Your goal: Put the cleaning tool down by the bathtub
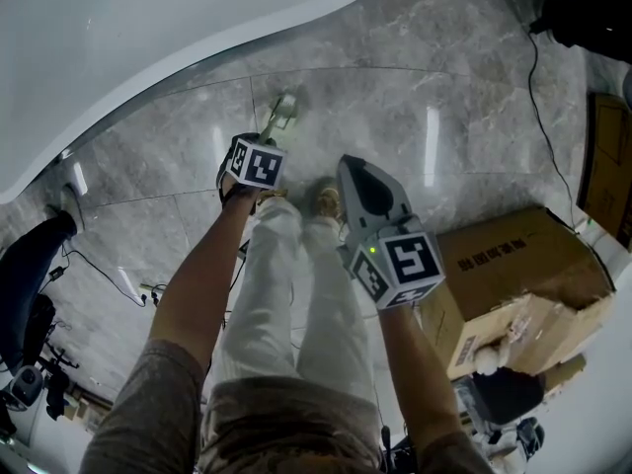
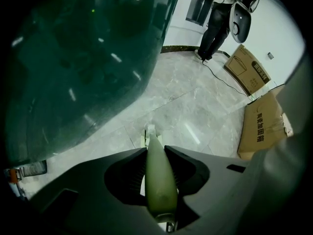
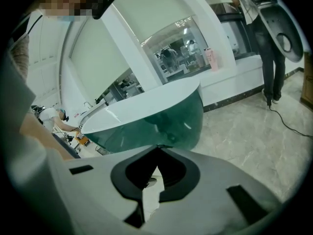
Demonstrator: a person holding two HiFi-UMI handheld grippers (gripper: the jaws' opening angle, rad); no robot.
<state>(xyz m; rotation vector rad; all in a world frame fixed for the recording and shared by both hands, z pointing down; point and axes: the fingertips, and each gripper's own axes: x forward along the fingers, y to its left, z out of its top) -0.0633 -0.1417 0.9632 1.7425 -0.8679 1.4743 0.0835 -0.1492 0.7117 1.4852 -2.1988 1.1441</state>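
The cleaning tool [image 1: 282, 112] is a pale green brush with a long handle. It points down at the grey marble floor just in front of the white bathtub [image 1: 148, 38]. My left gripper [image 1: 265, 136] is shut on the handle. In the left gripper view the handle [image 2: 159, 180] runs up between the jaws, and the brush head [image 2: 148, 133] hangs over the floor beside the tub's dark green side [image 2: 83, 58]. My right gripper [image 1: 348, 164] hangs to the right over the person's feet with its jaws together and nothing in them. Its tips [image 3: 157, 147] meet in front of the tub [image 3: 161, 116].
A big cardboard box [image 1: 513, 275] stands on the floor at my right, also seen as the cardboard box [image 2: 261, 126] in the left gripper view, with a flat one [image 2: 249, 67] beyond it. A black cable [image 1: 538, 97] trails across the tiles. A person [image 2: 217, 18] stands at the far wall. Dark gear [image 1: 30, 275] sits at left.
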